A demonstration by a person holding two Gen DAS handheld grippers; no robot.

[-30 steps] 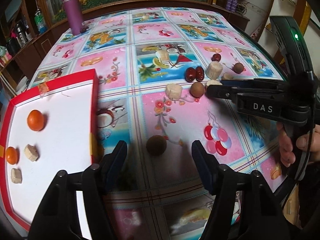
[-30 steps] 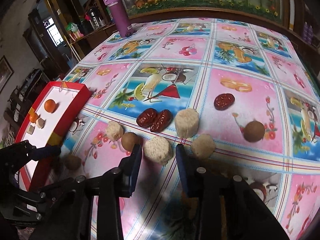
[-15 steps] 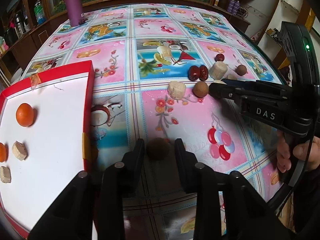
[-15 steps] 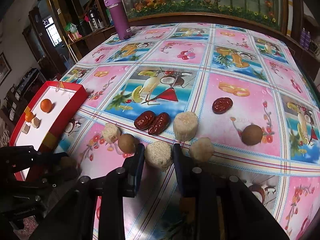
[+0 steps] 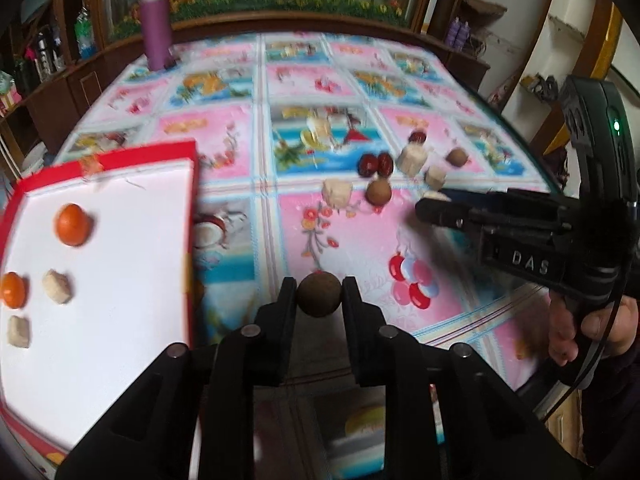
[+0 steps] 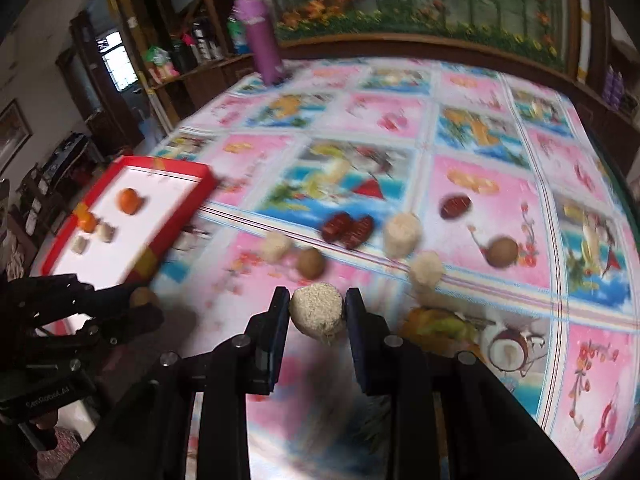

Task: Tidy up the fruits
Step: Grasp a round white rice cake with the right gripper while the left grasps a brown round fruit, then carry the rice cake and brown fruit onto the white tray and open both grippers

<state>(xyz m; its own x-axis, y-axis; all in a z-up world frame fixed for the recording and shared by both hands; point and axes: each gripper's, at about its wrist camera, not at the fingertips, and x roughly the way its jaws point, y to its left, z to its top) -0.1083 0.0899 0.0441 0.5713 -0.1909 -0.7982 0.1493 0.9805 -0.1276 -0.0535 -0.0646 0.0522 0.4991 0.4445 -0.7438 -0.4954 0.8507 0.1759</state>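
Observation:
My left gripper (image 5: 319,294) holds a round brown fruit (image 5: 319,299) between its pads, lifted off the cloth just right of the red tray (image 5: 191,240); its jaws are still closing on it. In the right wrist view my right gripper (image 6: 317,304) is shut on a beige rough chunk (image 6: 317,312), raised above the table. The tray's white floor carries two oranges (image 5: 73,225) and two beige pieces (image 5: 58,286). On the cloth lie red dates (image 6: 348,227), more beige chunks (image 6: 402,232) and brown fruits (image 6: 502,253).
The flowered pink tablecloth (image 5: 248,140) covers the table. A purple bottle (image 5: 155,20) stands at its far left corner. Dark wooden cabinets and shelves ring the table. A person's hand (image 5: 576,332) grips the right tool at the right edge.
My left gripper closed on the brown fruit and lifted it. My right gripper closed on the beige chunk and raised it off the cloth; both views are blurred by motion.

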